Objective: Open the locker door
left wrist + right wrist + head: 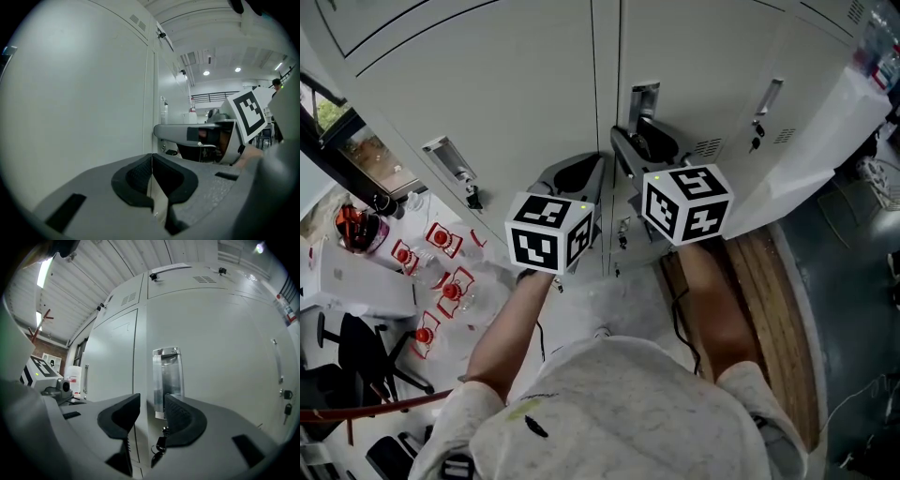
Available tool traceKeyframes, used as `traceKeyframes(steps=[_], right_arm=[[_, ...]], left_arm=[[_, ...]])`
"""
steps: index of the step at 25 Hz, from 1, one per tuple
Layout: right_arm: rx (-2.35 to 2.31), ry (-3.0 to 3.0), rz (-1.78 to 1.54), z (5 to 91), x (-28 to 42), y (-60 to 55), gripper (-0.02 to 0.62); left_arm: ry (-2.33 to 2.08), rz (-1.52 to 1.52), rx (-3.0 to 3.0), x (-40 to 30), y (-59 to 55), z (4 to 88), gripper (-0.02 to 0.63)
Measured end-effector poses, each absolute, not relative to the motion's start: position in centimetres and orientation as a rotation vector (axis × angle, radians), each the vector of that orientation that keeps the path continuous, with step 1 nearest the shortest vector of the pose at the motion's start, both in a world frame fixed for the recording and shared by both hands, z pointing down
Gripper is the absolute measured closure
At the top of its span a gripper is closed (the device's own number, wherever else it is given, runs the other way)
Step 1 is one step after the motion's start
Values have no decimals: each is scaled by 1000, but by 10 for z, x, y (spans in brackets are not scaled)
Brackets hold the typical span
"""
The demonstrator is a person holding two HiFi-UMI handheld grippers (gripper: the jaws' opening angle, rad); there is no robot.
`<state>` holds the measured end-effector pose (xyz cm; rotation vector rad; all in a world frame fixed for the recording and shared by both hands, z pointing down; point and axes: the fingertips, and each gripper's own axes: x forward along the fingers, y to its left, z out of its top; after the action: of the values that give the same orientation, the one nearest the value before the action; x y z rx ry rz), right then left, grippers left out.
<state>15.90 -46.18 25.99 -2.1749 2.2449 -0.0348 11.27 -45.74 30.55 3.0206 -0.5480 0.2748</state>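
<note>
- Several red-and-white items (pixel 441 239) lie scattered over the pale floor at the left of the frame.
- A black office chair (pixel 356 354) stands at lower left.
- A wooden board (pixel 773 305) runs down the right side.
- A white sheet (pixel 830 145) slants across upper right.

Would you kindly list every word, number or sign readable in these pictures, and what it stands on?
No words or numbers can be read.
Red-and-white labels on the clear plastic bottles: too small to read.
Black-and-white square-marker cubes: patterns only, no lettering.
</note>
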Motion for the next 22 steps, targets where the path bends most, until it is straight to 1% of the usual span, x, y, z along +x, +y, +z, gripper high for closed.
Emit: traceKeyframes(steps=[22], right_arm=[[-2252,2185,-25,260,157,-471,453]], left_arm=[[-480,248,3028,96,-458,308,598]])
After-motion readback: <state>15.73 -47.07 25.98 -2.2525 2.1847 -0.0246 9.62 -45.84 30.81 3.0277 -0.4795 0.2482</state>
